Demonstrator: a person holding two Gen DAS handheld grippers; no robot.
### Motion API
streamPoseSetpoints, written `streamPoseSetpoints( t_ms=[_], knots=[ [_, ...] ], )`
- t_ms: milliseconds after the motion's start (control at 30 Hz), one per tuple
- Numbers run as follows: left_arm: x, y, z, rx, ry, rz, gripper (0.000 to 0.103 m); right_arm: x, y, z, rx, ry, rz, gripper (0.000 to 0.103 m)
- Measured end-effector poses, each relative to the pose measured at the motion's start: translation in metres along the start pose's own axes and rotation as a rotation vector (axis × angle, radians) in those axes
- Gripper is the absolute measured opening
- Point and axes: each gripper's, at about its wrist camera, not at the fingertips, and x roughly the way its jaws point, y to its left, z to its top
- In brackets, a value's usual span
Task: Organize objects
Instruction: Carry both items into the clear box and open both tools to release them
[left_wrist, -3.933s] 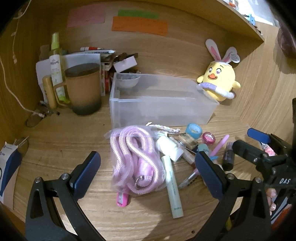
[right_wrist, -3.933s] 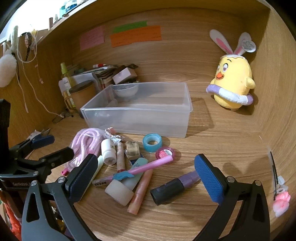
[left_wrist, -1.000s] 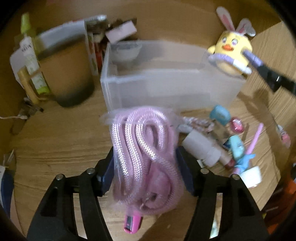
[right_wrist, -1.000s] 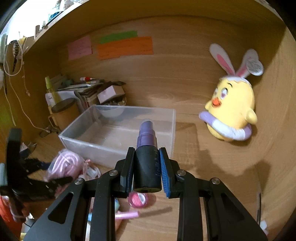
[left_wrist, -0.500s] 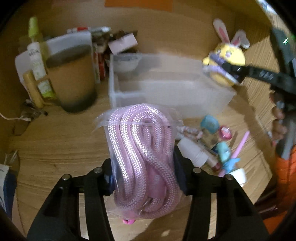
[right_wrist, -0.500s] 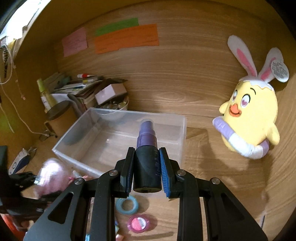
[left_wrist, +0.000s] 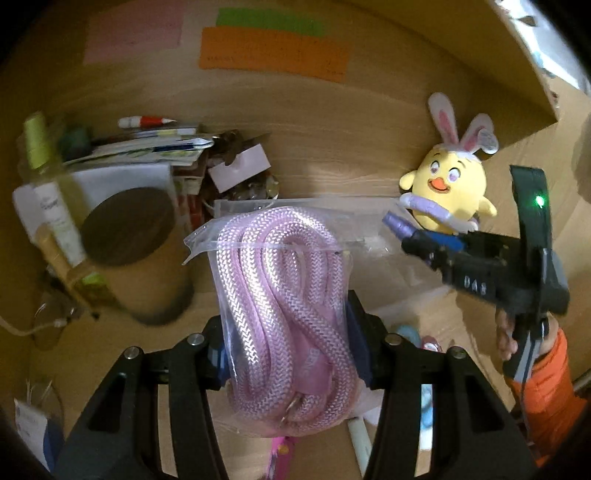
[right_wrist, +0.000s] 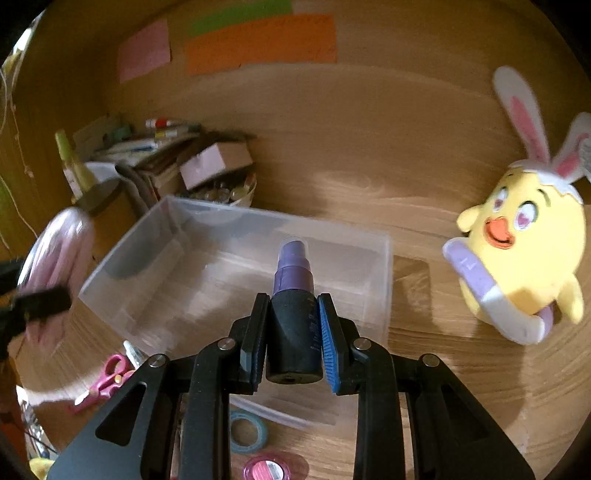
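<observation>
Left wrist view
Left gripper: jaws clenched on the bagged rope, a pink braided coil in a clear zip bag, lifted off the bench.
Where it's headed: looks to me like the clear bin, which sits right behind the bag from this angle. Mostly hidden, so I can't tell how close I am.
Other hand: right gripper shows at the right edge, poking a purple bottle out over the bin's far end.
Still on the bench: a few small bits below the bag, too blurry to name.

Right wrist view
Right gripper: jaws grasping the purple bottle by its black body, nozzle end pointing forward, hovering above the bin.
Bin: nothing in it as far as I can see, so no item has landed yet.
Left over: pink scissors, a blue tape roll and a pink round compact lie on the bench in front of the bin.
Progress: early, I'd say. Two things in the air, zero put away, a handful left to grab.

Surroundings
Bench: wood-grain top with a matching wood back wall.
Wall: pink, green and orange paper notes stuck up high.
Clutter: brown mug, a stack of papers and boxes in the back left corner, yellow bunny-eared plush chick to the right.
</observation>
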Motion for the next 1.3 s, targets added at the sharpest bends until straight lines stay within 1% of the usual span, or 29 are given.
streamPoseSetpoints(
  t_ms=[100, 233, 333, 533, 667, 733, 800, 867, 967, 1100, 1200, 1267, 1300],
  knots=[
    [0.022, 0.001, 0.012, -0.001, 0.048, -0.006, 0.051, 0.012, 0.003, 0.0, -0.027, 0.039, -0.001, 0.023],
    [0.05, -0.001, 0.02, 0.011, 0.106, 0.0, 0.051, 0.03, 0.005, 0.0, -0.051, 0.102, -0.014, 0.023],
    [0.067, -0.004, 0.025, 0.016, 0.141, -0.003, 0.051, 0.039, 0.006, -0.002, -0.055, 0.14, -0.002, 0.023],
    [0.076, -0.011, 0.031, 0.05, 0.147, 0.008, 0.052, 0.045, 0.013, -0.005, -0.078, 0.157, 0.002, 0.023],
    [0.081, -0.014, 0.031, 0.07, 0.159, 0.035, 0.054, 0.043, 0.015, -0.007, -0.071, 0.163, 0.011, 0.025],
    [0.082, -0.014, 0.029, 0.07, 0.163, 0.045, 0.055, 0.039, 0.016, -0.01, -0.07, 0.165, 0.008, 0.03],
    [0.079, -0.013, 0.027, 0.063, 0.159, 0.043, 0.055, 0.034, 0.017, -0.013, -0.072, 0.149, -0.001, 0.041],
    [0.075, -0.013, 0.026, 0.056, 0.155, 0.035, 0.056, 0.026, 0.019, -0.015, -0.079, 0.121, -0.014, 0.045],
    [0.066, -0.012, 0.023, 0.052, 0.142, 0.035, 0.058, 0.013, 0.023, -0.017, -0.09, 0.091, -0.023, 0.049],
    [0.045, -0.016, 0.019, 0.071, 0.095, 0.04, 0.062, -0.005, 0.025, -0.017, -0.097, 0.045, -0.035, 0.059],
    [0.025, -0.022, 0.015, 0.104, 0.042, 0.055, 0.07, -0.021, 0.027, -0.019, -0.095, 0.01, -0.044, 0.063],
    [0.012, -0.025, 0.012, 0.12, 0.008, 0.066, 0.082, -0.031, 0.029, -0.022, -0.093, -0.01, -0.048, 0.067],
    [0.008, -0.026, 0.01, 0.123, -0.004, 0.068, 0.085, -0.035, 0.029, -0.023, -0.093, -0.016, -0.051, 0.07]
  ],
)
